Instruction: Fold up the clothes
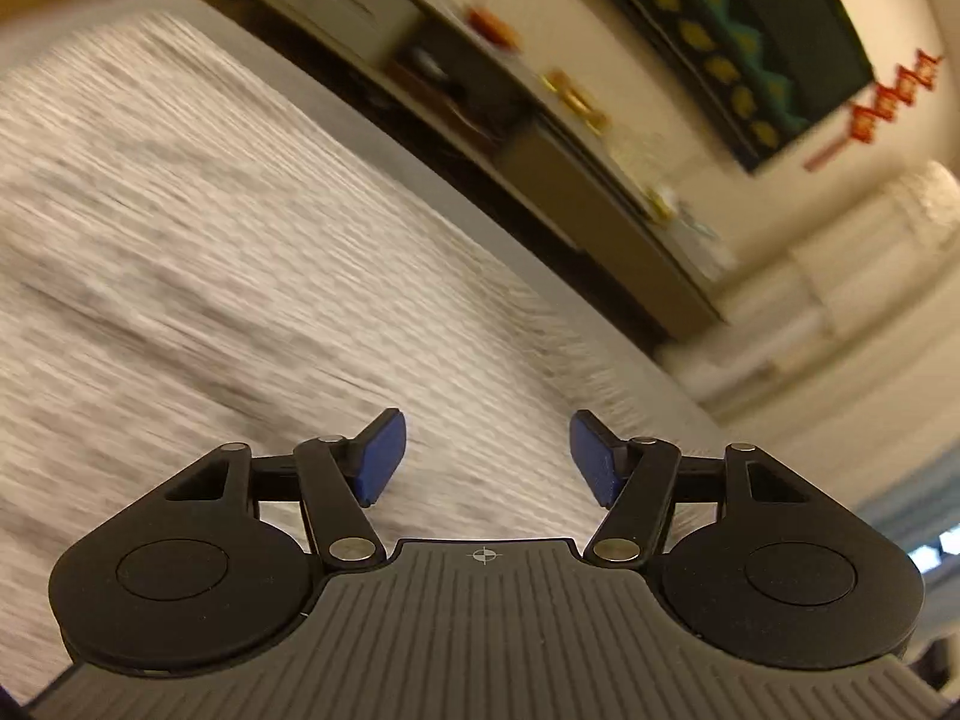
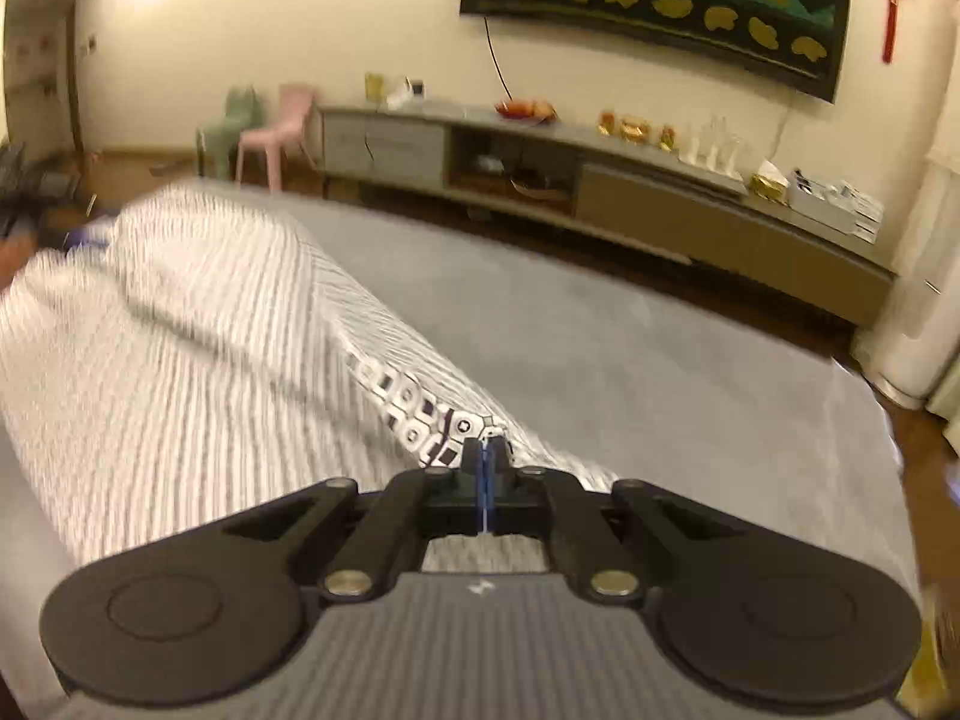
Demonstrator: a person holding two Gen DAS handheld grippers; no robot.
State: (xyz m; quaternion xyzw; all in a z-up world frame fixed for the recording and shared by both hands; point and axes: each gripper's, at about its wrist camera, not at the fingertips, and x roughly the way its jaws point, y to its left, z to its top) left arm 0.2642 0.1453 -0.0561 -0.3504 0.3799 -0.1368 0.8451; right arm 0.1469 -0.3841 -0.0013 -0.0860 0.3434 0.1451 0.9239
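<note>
A white garment with thin grey stripes [image 2: 198, 324] lies on a grey surface [image 2: 630, 348], with a black-and-white patterned trim [image 2: 420, 414] at one edge. My right gripper [image 2: 486, 456] is shut on the garment's edge at that trim and holds it lifted off the surface. In the left wrist view the same striped garment [image 1: 210, 240] fills the left side, blurred. My left gripper [image 1: 487, 456] is open with its blue pads [image 1: 384, 456] wide apart, just above the cloth and holding nothing.
A long low TV cabinet [image 2: 600, 180] with small items on top runs along the far wall under a dark wall screen [image 2: 660, 0]. A pink chair [image 2: 276, 132] and a green chair stand at its left. A white appliance [image 2: 918, 300] stands at the right.
</note>
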